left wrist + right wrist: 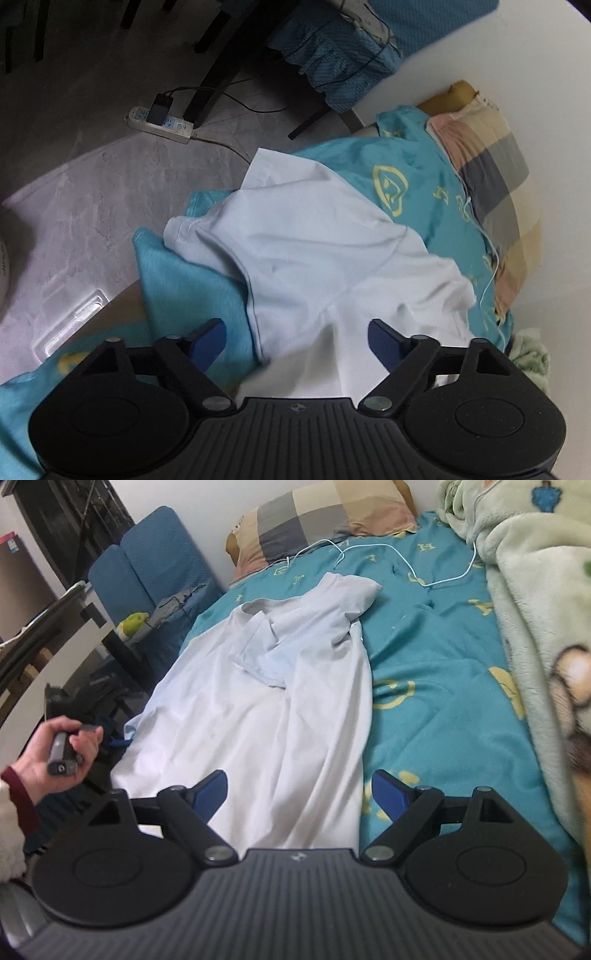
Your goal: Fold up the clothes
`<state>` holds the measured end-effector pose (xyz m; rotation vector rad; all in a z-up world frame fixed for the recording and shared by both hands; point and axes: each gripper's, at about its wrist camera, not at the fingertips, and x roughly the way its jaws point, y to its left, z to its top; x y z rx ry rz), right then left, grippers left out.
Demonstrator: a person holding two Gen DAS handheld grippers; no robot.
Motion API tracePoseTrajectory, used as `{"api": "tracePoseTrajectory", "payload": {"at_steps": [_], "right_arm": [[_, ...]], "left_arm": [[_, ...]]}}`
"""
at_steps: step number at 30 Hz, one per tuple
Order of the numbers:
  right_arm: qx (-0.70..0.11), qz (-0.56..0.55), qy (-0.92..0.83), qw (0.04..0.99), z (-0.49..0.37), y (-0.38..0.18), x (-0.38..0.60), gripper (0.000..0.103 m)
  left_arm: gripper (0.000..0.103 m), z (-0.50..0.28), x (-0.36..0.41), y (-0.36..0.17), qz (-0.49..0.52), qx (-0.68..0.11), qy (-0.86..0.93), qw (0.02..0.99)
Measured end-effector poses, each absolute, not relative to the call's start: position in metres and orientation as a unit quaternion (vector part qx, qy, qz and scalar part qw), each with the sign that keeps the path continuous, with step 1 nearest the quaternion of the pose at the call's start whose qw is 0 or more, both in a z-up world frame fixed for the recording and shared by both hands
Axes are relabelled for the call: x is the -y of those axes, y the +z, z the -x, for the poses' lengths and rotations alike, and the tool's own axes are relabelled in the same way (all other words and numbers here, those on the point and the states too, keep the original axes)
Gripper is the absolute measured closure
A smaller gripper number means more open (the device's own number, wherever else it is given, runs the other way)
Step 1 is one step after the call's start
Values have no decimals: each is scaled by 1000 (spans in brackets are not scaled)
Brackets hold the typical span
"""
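A white T-shirt (266,686) lies lengthwise on the teal bedsheet (443,657), its right side and sleeve folded in over the body. My right gripper (298,794) hovers open above the shirt's near hem, nothing between its blue pads (212,788). In the left wrist view the same white T-shirt (317,236) spreads over the bed's edge, one sleeve reaching toward the floor side. My left gripper (297,343) stands open just above the shirt's cloth, jaws wide apart and empty. A hand (62,749) at the left of the right wrist view grips the left gripper's handle.
A checked pillow (325,520) and a white cable (406,557) lie at the head of the bed. A fluffy green blanket (535,609) is heaped along the right. A blue chair (155,565) stands beside the bed. A power strip (160,122) lies on the grey floor (74,206).
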<state>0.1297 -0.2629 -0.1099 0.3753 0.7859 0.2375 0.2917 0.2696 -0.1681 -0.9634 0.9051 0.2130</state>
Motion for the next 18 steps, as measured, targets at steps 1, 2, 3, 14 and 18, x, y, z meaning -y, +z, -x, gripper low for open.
{"api": "tracePoseTrajectory", "payload": {"at_steps": [1,2,3,14,18], "right_arm": [[-379,-180,116,900,-133,-111,262,16],[-379,-179,119,900,-135,-112,260,16],[-380,-178,121,900,-137,-114,259,16],[-383,-194,127,894,-141,-121,261,16],[-377,-208,132,893,-138,-116,263,16]], "left_arm": [[24,-295,-272,-170,444,-410,103,790],[24,-298,-274,-172,441,-400,108,796],[24,-301,-277,-173,438,-391,112,802],[97,-319,-281,-179,382,-330,137,852],[97,-320,-242,-132,263,-277,105,918]]}}
